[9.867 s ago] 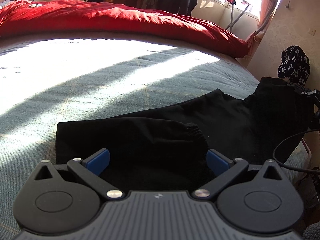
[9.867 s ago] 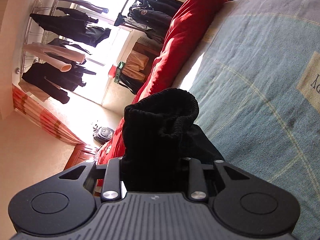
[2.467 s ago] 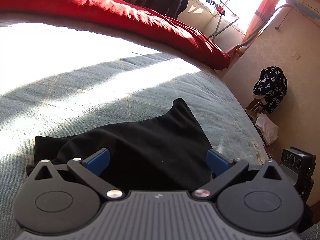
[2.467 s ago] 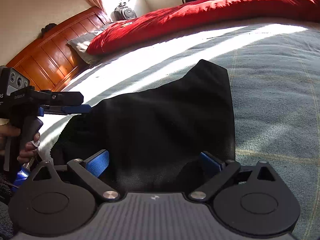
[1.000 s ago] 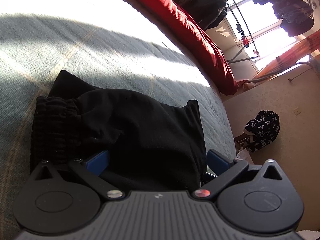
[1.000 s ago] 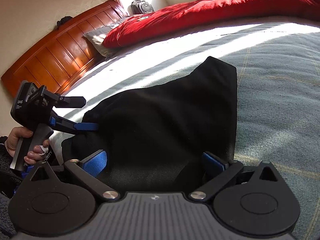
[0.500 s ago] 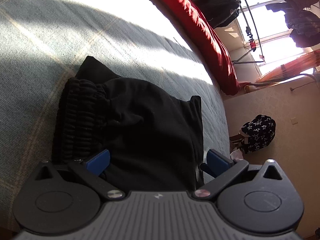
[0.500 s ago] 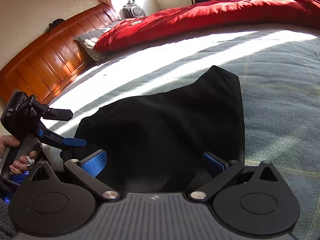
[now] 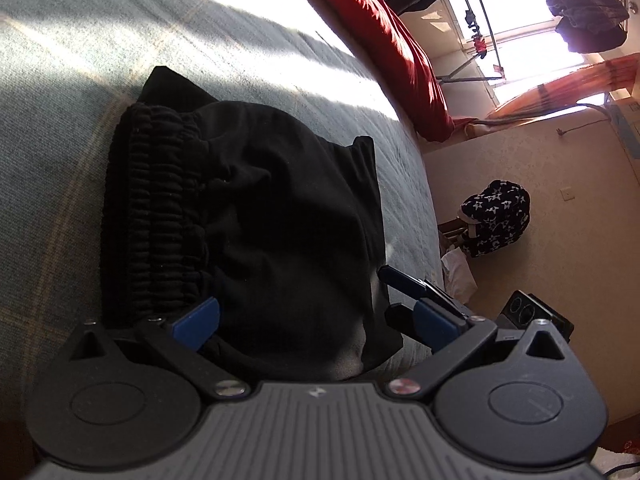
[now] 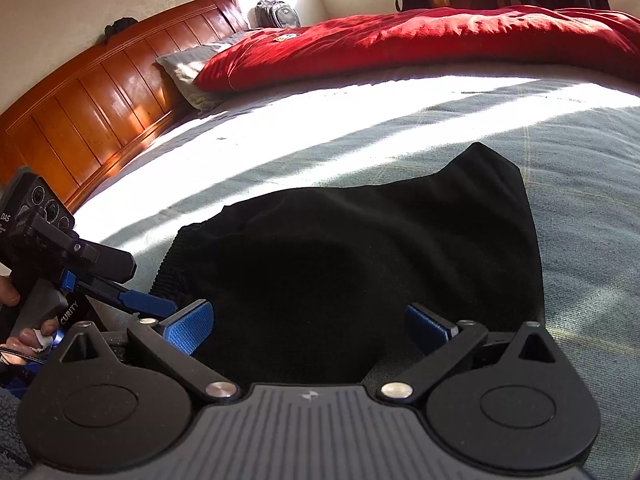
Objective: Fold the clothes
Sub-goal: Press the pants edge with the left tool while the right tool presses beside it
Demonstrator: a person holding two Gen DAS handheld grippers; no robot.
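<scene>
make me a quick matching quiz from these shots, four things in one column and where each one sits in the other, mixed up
Things:
1. black trousers
2. red duvet
3. star-print bag
4. grey backpack

Places:
A. on the floor beside the bed, against the wall
B. folded on the blue-grey bedspread, in front of both open tongs
C. along the far side of the bed, up to the pillow
D. in the corner beyond the wooden headboard

Pairs: 1-B, 2-C, 3-A, 4-D
</scene>
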